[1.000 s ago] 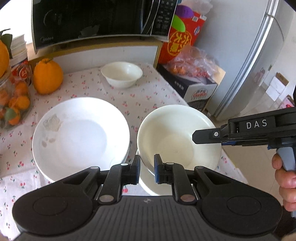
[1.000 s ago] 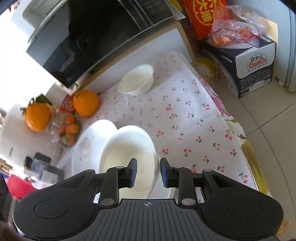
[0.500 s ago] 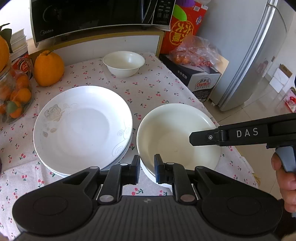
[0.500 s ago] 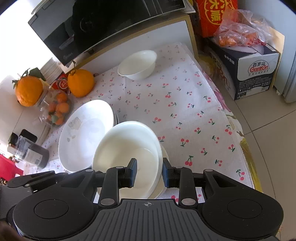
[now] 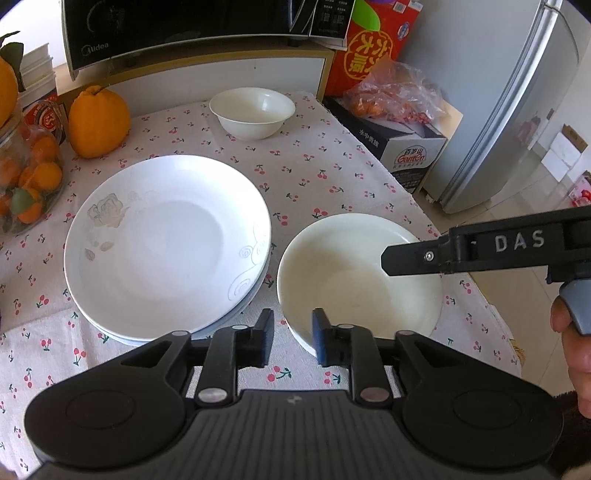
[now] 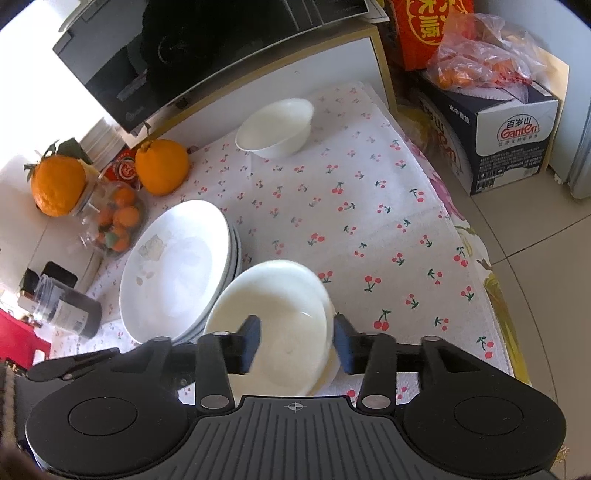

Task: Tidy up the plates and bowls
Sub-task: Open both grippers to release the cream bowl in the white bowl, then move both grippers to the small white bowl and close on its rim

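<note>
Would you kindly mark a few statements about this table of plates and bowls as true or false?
1. The small bowl stands apart from the plate stack, near the microwave. True.
2. The top plate bears a faint flower print. True.
3. The small bowl holds oranges. False: it is empty.
4. The left tool grips the plate stack. False: it holds nothing.
5. The tablecloth is plain blue. False: white with cherries.

Black microwave (image 5: 192,26) on a shelf, big orange (image 5: 98,123) below it, jar of small oranges (image 5: 26,184), cherry-print tablecloth (image 6: 369,206), water box (image 6: 506,136), bagged fruit (image 6: 476,62) on top, grey fridge (image 5: 517,92).
</note>
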`<state>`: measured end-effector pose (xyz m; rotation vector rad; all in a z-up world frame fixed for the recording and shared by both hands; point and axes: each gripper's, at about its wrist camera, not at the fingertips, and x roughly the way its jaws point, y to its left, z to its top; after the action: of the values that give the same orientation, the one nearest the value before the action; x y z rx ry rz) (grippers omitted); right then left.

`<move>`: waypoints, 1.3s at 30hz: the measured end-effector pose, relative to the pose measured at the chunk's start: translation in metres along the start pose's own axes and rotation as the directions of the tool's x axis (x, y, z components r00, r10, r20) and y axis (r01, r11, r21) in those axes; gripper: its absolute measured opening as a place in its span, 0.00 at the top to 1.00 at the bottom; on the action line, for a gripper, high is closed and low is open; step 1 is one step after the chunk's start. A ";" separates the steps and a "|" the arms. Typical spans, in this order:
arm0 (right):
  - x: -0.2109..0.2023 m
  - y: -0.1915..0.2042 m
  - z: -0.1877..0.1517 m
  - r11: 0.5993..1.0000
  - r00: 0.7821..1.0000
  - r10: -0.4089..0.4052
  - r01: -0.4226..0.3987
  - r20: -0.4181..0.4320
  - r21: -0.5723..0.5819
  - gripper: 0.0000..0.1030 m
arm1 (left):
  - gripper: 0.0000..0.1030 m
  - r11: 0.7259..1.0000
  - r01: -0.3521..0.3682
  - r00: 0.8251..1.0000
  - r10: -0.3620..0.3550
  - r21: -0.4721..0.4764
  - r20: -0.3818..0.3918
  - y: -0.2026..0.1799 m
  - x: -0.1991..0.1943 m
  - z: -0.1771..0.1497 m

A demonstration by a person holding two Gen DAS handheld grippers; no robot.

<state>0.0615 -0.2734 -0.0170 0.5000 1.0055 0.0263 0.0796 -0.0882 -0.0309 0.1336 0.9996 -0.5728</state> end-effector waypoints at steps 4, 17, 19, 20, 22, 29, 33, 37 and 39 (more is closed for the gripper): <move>-0.002 -0.003 0.002 1.000 1.000 0.003 -0.003 0.005 0.012 0.40 | 0.75 1.000 -0.003 1.000 0.003 0.000 0.006 0.001 -0.001 0.001; -0.006 -0.011 0.008 0.998 1.000 -0.010 0.009 0.029 0.065 0.12 | 0.24 1.000 0.009 0.999 -0.009 0.001 0.044 0.000 -0.005 0.005; -0.006 -0.012 0.008 0.998 0.999 -0.018 0.015 0.033 0.068 0.10 | 0.15 1.000 0.005 0.999 -0.005 -0.001 0.045 -0.001 -0.005 0.006; -0.006 -0.012 0.009 0.997 0.999 -0.022 0.019 0.034 0.069 0.09 | 0.13 1.000 0.002 0.999 -0.002 -0.002 0.045 0.000 -0.005 0.008; -0.005 -0.010 0.011 0.999 0.999 -0.028 0.026 0.032 0.046 0.09 | 0.09 1.000 -0.010 0.999 0.010 -0.007 0.050 0.000 -0.006 0.010; -0.002 -0.003 0.024 0.997 0.997 -0.081 0.081 0.016 -0.009 0.09 | 0.02 0.999 -0.033 0.996 0.035 -0.034 0.080 0.012 -0.015 0.025; -0.007 0.000 0.043 0.998 0.998 -0.061 0.061 0.012 0.020 0.09 | 0.01 0.996 -0.050 0.996 0.055 -0.075 0.074 0.025 -0.017 0.037; -0.010 0.012 0.069 0.998 0.997 -0.065 0.065 0.050 0.015 0.07 | 0.01 0.988 -0.069 0.994 0.080 -0.136 0.074 0.041 -0.020 0.054; -0.008 0.018 0.081 0.998 0.996 -0.060 0.059 0.068 0.018 0.03 | 0.00 0.983 -0.079 0.992 0.094 -0.164 0.082 0.048 -0.022 0.062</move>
<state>0.1266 -0.2906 0.0317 0.4825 0.9538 -0.0521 0.1423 -0.0618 0.0138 0.0082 0.9439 -0.4135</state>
